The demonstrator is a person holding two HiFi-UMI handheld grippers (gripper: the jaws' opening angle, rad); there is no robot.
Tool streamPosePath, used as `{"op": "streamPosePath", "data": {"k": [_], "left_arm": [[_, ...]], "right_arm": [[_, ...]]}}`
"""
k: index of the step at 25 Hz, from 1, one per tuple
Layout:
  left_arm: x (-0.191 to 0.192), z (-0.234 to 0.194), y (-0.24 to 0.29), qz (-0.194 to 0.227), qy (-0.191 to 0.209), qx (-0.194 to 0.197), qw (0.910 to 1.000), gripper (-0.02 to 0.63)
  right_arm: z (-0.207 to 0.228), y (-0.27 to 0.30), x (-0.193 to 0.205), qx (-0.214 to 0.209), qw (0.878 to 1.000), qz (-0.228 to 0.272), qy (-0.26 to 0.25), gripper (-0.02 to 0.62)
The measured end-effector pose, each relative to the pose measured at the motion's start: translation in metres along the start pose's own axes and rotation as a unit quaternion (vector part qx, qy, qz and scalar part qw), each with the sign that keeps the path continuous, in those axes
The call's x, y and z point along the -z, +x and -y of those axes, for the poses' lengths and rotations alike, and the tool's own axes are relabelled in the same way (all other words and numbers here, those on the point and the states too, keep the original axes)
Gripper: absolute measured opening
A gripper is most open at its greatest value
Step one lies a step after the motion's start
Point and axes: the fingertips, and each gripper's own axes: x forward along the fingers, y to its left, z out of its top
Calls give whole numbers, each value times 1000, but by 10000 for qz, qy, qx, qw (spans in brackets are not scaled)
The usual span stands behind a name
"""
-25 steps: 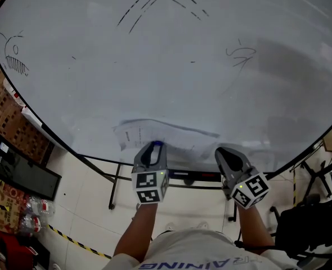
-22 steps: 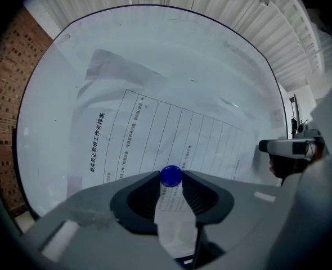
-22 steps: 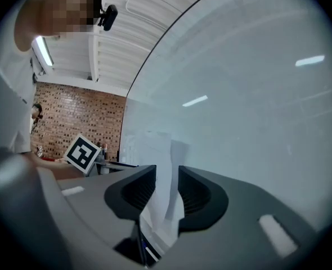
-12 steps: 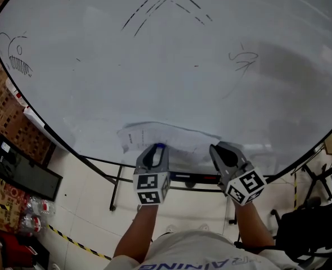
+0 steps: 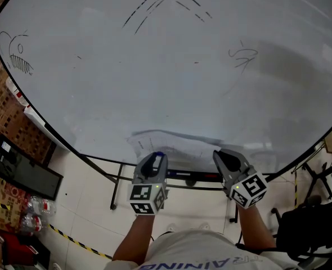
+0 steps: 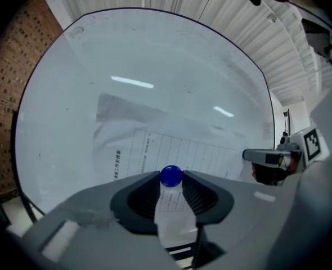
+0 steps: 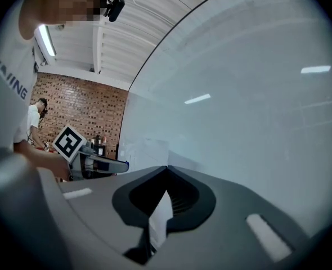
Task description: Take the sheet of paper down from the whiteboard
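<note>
A printed sheet of paper (image 5: 177, 144) lies against the lower part of the whiteboard (image 5: 155, 66), rumpled along its top edge. My left gripper (image 5: 157, 156) sits just off the sheet's lower left part, shut on a round blue magnet (image 6: 170, 176) pinched between its tips. In the left gripper view the sheet (image 6: 171, 151) shows its ruled table behind the magnet. My right gripper (image 5: 220, 154) is at the sheet's right edge. Its jaws are shut on a sliver of the paper (image 7: 160, 218).
Marker scribbles cross the whiteboard's top and a fish drawing (image 5: 17, 58) is at its left. Under the board are its stand legs (image 5: 116, 190) on a tiled floor. A black screen (image 5: 19, 173) and bottles (image 5: 31, 215) are at the left, a black chair (image 5: 312, 224) at the right.
My left gripper has drawn back from the board toward me with the blue magnet. The sheet's left edge has shifted to the right. The right gripper has stayed at the sheet's right edge.
</note>
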Motion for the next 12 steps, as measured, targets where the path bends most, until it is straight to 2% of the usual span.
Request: {"op": "streamPosePath", "data": {"k": [4, 12], "left_arm": [[12, 0, -22, -63, -183, 35, 9998, 132], [14, -12, -53, 353, -190, -323, 9987, 132]], "right_arm": [[9, -18, 24, 178, 9994, -235, 187, 8], [28, -52, 47, 547, 9971, -436, 312, 8]]}}
